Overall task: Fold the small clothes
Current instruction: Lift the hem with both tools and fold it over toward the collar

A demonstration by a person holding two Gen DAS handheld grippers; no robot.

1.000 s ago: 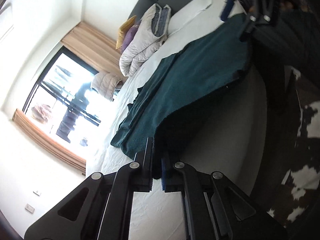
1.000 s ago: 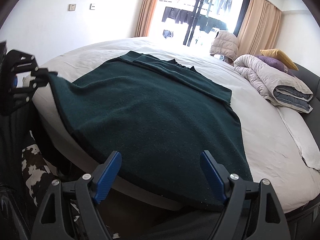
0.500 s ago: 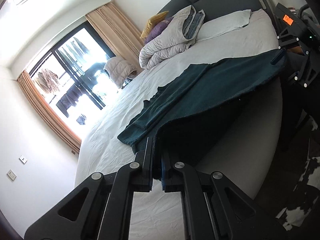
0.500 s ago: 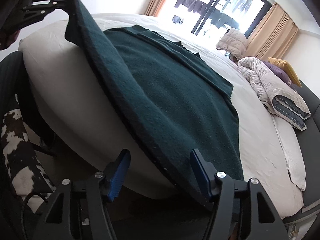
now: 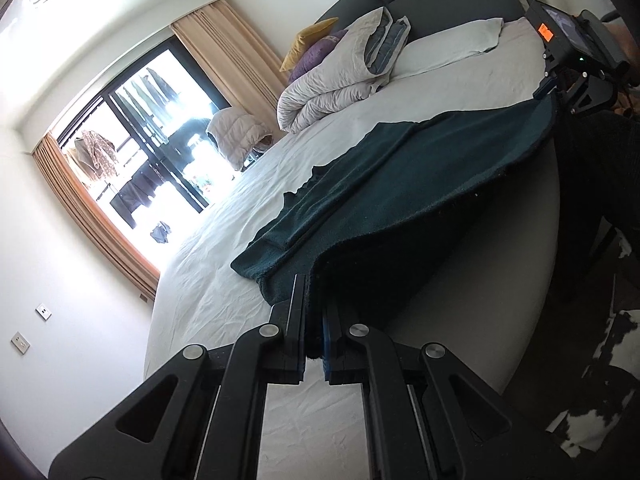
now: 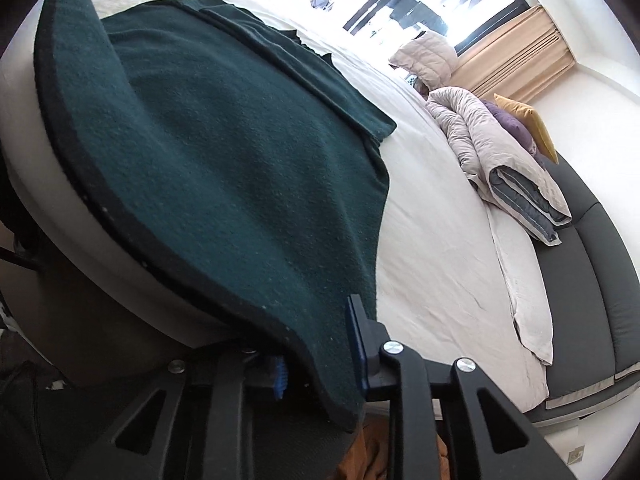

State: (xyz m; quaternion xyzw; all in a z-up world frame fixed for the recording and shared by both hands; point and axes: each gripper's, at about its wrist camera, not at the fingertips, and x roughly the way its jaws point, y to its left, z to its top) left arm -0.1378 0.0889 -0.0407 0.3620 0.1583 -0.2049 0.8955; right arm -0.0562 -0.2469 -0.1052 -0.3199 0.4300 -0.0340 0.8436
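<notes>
A dark green garment (image 5: pixel 400 184) lies spread on the white bed (image 5: pixel 224 280), its sleeves folded in at the far end. My left gripper (image 5: pixel 314 300) is shut on one near hem corner and holds it raised above the bed edge. In the right wrist view the garment (image 6: pixel 224 152) fills the middle. My right gripper (image 6: pixel 320 344) is shut on the other hem corner, which drapes over its fingers. The right gripper also shows in the left wrist view (image 5: pixel 560 80) at the far hem corner. The hem hangs taut between the two grippers.
A folded grey duvet (image 6: pixel 504 160) with purple and yellow cushions lies by the dark headboard (image 6: pixel 592 264). A white pillow (image 5: pixel 452 44) lies beside it. A padded jacket (image 5: pixel 236 132) sits near the window. A cowhide rug (image 5: pixel 592 368) covers the floor beside the bed.
My right gripper has closed on the hem corner, from open around it. Both grippers have lifted the hem off the bed edge, and both views have tilted.
</notes>
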